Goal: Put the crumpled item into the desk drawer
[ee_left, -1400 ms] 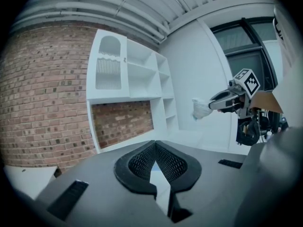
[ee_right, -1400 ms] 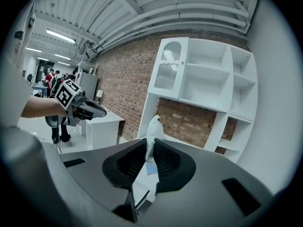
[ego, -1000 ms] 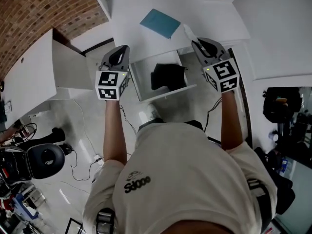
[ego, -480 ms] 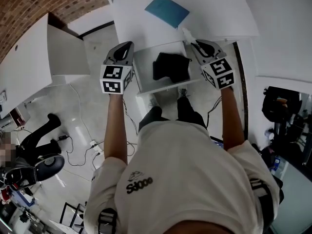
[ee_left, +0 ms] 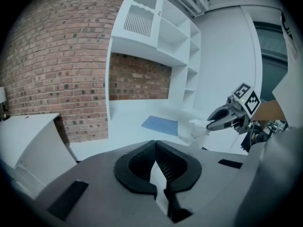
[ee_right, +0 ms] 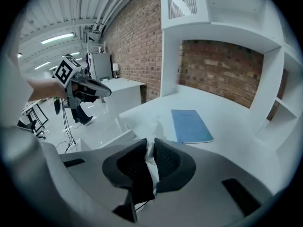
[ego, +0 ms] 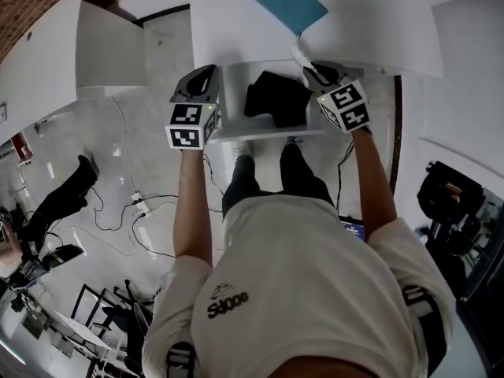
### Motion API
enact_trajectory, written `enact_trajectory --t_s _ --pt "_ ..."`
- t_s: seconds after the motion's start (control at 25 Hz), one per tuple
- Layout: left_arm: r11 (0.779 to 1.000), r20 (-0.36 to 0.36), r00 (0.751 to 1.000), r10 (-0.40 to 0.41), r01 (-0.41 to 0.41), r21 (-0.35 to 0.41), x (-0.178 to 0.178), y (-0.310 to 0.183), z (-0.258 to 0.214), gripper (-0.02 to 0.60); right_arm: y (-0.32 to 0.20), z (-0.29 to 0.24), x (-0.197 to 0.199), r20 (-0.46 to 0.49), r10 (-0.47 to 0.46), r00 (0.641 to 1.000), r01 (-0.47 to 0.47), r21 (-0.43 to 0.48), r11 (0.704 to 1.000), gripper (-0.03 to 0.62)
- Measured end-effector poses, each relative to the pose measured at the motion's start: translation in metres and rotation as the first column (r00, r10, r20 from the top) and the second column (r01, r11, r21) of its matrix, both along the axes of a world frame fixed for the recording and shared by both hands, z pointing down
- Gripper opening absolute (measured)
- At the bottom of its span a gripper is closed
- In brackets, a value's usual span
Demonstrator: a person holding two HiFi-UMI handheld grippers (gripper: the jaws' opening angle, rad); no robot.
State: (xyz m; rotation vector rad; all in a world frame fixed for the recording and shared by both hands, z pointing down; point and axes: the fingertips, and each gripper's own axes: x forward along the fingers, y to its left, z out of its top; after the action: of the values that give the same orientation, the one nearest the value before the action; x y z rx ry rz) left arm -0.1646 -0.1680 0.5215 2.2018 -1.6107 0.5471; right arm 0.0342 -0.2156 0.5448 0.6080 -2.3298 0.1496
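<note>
The crumpled item (ego: 299, 53) is a white wad of paper. My right gripper (ego: 309, 68) is shut on it at the open drawer's far right corner, by the desk edge. From the right gripper view the paper (ee_right: 145, 126) sticks out past the closed jaws of that gripper (ee_right: 150, 144). The white desk drawer (ego: 268, 135) stands pulled out between my two grippers, with a black bundle (ego: 276, 98) lying inside. My left gripper (ego: 201, 77) hovers at the drawer's left side, shut and empty (ee_left: 155, 144). The left gripper view also shows the right gripper (ee_left: 214, 123) with the paper (ee_left: 198, 126).
A blue folder (ego: 287, 2) lies flat on the white desk (ego: 236, 22) behind the drawer. A second white desk (ego: 47, 61) stands to the left. Cables (ego: 134, 203) trail over the glossy floor, and a chair (ego: 445, 187) stands at the right. A brick wall and white shelves (ee_left: 156, 27) rise behind the desk.
The head view has swung so the desk and drawer sit higher in frame. Both grippers keep their places on either side of the drawer, the right one still holding the paper.
</note>
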Motion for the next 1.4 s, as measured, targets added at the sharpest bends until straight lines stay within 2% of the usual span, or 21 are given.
enact_trajectory --t_s 0.24,0.4,0.56,0.72,0.92,1.08,1.4 --pt "0.996 0.011 0.998 -0.064 0.065 -0.063 -0.006 -0.004 0.042 0.018 -0.007 0.058 -0.013 -0.037 -0.085 0.996 0.082 -0.075 0.994 0.048" --pt "0.990 0.011 0.996 -0.093 0.094 -0.103 -0.011 -0.004 0.067 0.018 -0.003 0.097 -0.016 -0.094 -0.139 0.986 0.128 -0.114 0.985 0.048" --pt "0.984 0.007 0.994 -0.111 0.111 -0.137 -0.011 -0.002 0.085 0.018 0.000 0.129 -0.012 -0.183 -0.210 0.960 0.194 -0.102 0.976 0.048" --pt "0.980 0.005 0.993 -0.121 0.121 -0.157 -0.011 -0.001 0.098 0.018 -0.001 0.157 -0.018 -0.233 -0.236 0.943 0.221 -0.088 0.971 0.048" --pt "0.976 -0.004 0.992 -0.130 0.127 -0.176 -0.011 -0.001 0.111 0.018 -0.003 0.205 -0.025 -0.348 -0.286 0.893 0.285 -0.055 0.957 0.048" --pt "0.972 -0.006 0.992 -0.128 0.124 -0.198 -0.014 0.000 0.127 0.018 -0.003 0.239 -0.029 -0.388 -0.307 0.869 0.299 -0.081 0.951 0.048" --pt "0.963 -0.022 0.990 -0.136 0.127 -0.236 -0.014 0.002 0.156 0.018 -0.022 0.281 -0.036 -0.424 -0.288 0.859 0.271 -0.101 0.957 0.048"
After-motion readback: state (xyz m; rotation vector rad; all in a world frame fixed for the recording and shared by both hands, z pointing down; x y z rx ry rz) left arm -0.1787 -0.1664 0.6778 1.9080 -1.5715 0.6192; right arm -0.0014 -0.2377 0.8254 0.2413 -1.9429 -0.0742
